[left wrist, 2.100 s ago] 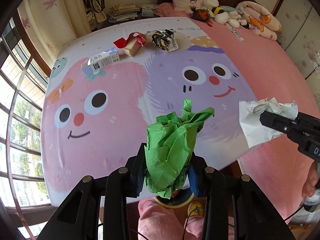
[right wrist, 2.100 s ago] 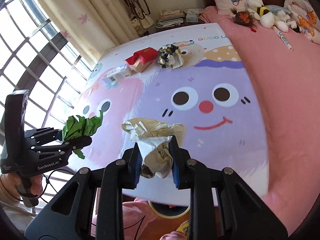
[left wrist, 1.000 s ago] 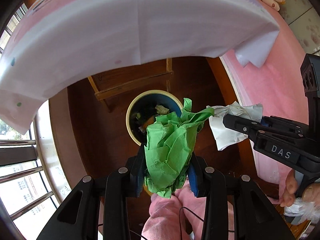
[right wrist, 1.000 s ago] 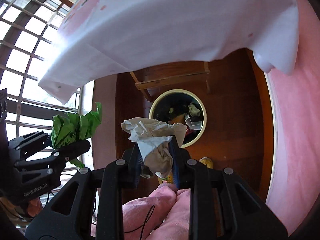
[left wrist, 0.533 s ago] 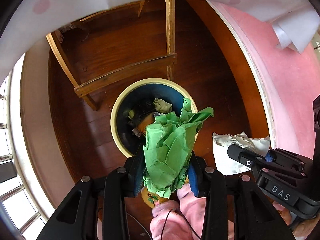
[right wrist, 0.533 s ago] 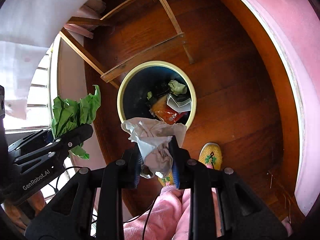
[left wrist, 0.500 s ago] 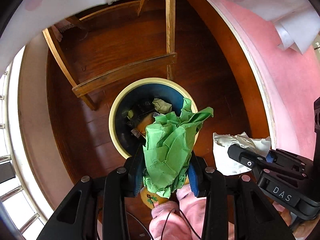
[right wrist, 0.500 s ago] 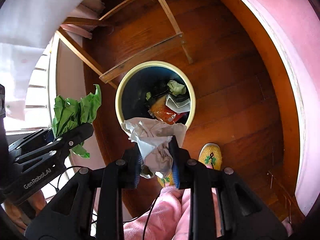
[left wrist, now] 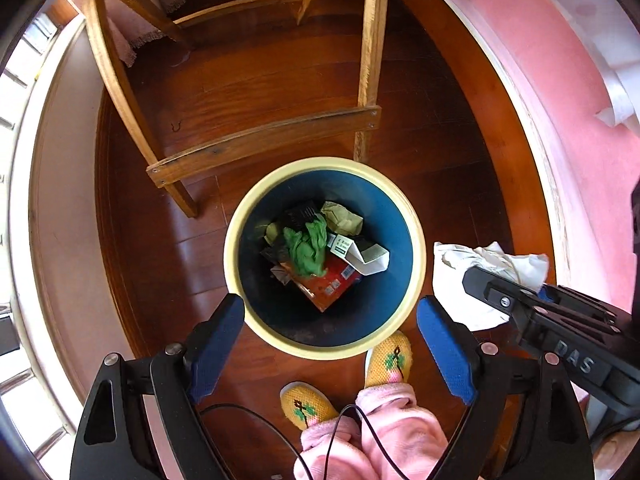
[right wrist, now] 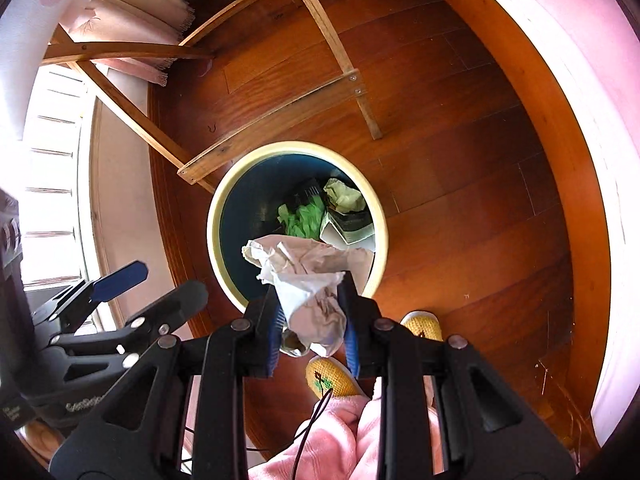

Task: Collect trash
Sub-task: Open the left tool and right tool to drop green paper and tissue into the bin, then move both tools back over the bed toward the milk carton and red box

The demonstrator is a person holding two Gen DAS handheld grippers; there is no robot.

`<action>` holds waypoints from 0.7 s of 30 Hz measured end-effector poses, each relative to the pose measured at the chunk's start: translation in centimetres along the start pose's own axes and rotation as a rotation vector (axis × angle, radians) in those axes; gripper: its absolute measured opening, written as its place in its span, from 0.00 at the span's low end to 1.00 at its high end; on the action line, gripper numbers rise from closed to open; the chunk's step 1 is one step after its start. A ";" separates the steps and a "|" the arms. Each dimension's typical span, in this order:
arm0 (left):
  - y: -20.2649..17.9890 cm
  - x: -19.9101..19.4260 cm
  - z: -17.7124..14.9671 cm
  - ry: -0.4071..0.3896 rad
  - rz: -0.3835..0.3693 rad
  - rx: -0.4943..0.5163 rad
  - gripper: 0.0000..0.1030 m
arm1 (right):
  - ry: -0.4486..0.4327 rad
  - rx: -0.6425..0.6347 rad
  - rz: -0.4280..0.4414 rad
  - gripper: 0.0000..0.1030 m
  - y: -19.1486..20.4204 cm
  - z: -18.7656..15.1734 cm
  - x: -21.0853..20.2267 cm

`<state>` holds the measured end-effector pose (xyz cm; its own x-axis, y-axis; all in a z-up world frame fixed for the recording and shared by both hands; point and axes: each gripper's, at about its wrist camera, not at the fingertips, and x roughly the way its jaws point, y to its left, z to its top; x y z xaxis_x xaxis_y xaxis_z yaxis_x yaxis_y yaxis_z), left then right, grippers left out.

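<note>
**Green wad in the bin, white paper next**

Over the trash bin point(left wrist: 416, 240) we go, sitting dead centre of the left wrist view, cream rim ringing a dark blue wall. The left gripper point(left wrist: 330, 346) hangs above its near edge with jaws spread wide and nothing between the blue pads. Down inside, the green paper wad point(left wrist: 307, 247) lies on top of a red packet point(left wrist: 330, 282) and a folded white carton point(left wrist: 366, 256).

Now the right gripper point(right wrist: 313, 322): clamped tight on the crumpled white paper point(right wrist: 306, 280), jaws pinching its lower half while the upper folds fan out over the near rim. In the left wrist view that same paper shows at centre right, off to the side of the rim, not over the opening.

So the job looks simple but wants care: bring the right gripper inward until the whole paper sits above the blue interior, then part the jaws fully. Let go too soon and the light sheet could catch the rim or drift to the wooden floor point(right wrist: 460, 128) beside the yellow slippers point(left wrist: 388, 360).

Both tools point steeply downward, side by side, left one clear of the drop path.
</note>
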<state>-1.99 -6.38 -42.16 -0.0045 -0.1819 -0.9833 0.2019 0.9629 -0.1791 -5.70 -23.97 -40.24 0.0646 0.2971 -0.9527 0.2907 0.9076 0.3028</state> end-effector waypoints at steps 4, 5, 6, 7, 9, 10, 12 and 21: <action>2.0 -2.2 -1.0 -0.034 0.001 -0.058 0.87 | 0.020 -0.011 -0.001 0.22 1.4 1.0 1.0; 2.6 -2.8 -1.4 -0.039 0.002 -0.072 0.87 | 0.024 -0.017 0.000 0.22 1.8 1.1 1.1; 3.1 -3.3 -1.7 -0.043 0.003 -0.088 0.87 | 0.030 -0.022 0.003 0.22 2.3 1.4 1.3; 3.6 -3.9 -2.0 -0.047 0.005 -0.102 0.87 | 0.038 -0.024 0.009 0.24 2.8 1.6 1.5; 4.5 -5.1 -2.8 -0.058 0.011 -0.129 0.87 | 0.054 -0.022 0.014 0.32 3.8 2.1 1.8; 4.8 -5.7 -3.1 -0.062 0.015 -0.141 0.87 | 0.057 -0.019 0.014 0.45 4.2 2.4 1.9; 5.4 -7.0 -3.6 -0.067 0.020 -0.162 0.87 | 0.047 -0.013 0.033 0.60 5.1 2.8 1.6; 5.4 -16.0 -5.4 -0.130 0.009 -0.180 0.87 | 0.007 -0.057 0.034 0.68 8.5 2.5 -4.1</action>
<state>-6.11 2.81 -27.59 0.1247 -0.1864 -0.9745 0.0237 0.9825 -0.1849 -1.09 -18.24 -33.88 0.0668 0.3297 -0.9417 0.2339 0.9123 0.3360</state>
